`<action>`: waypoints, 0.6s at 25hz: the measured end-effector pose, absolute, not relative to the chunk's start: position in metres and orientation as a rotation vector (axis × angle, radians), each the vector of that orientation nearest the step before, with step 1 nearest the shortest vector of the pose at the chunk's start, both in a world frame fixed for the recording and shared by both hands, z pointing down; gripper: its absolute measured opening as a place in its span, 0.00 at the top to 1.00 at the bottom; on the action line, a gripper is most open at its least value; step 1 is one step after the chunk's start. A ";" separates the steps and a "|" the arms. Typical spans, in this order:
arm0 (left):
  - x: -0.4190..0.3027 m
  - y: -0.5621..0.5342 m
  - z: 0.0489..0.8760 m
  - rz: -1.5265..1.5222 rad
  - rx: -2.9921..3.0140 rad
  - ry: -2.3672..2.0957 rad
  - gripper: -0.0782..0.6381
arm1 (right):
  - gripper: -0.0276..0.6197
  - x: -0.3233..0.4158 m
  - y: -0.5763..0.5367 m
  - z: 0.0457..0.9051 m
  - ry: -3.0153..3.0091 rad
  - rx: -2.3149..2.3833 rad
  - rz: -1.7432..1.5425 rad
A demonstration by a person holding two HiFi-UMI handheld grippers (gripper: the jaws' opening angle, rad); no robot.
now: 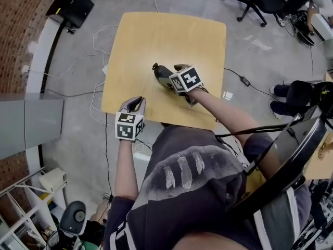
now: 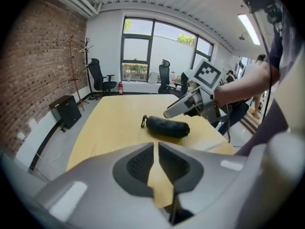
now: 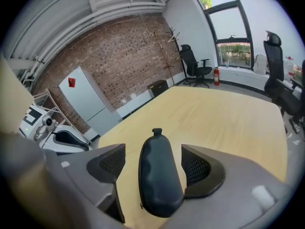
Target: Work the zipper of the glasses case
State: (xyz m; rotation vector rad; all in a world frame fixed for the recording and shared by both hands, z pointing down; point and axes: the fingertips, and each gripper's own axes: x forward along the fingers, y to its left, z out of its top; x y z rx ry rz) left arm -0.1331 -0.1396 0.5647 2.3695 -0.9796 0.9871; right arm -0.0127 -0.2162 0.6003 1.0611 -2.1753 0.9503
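Right gripper view: black oval soft glasses case [image 3: 159, 175] lies on the light wooden table [image 3: 228, 113] between the right tool's [image 3: 153, 152] spread jaws, ungripped. Left tool [image 2: 156, 149] clenched, empty. Zipper work appears unstarted.

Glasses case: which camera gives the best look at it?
The right gripper view: the glasses case lies lengthwise, close up, between the right gripper's open jaws. The left gripper view shows it smaller, side-on across the table. In the head view the right gripper hides much of it.

Black glasses case [image 3: 159, 175] on a tan table [image 1: 156, 35].
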 end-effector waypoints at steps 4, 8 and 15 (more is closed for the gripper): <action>-0.124 -0.155 0.529 0.871 2.391 -1.100 0.86 | 0.60 0.006 -0.218 0.553 -2.338 1.095 0.949; -0.112 -0.155 0.489 0.775 2.426 -1.181 0.88 | 0.95 0.014 -0.202 0.505 -2.559 1.028 1.005; -0.077 -0.110 0.427 0.641 2.482 -1.353 0.89 | 0.95 0.026 -0.153 0.448 -2.823 0.790 1.009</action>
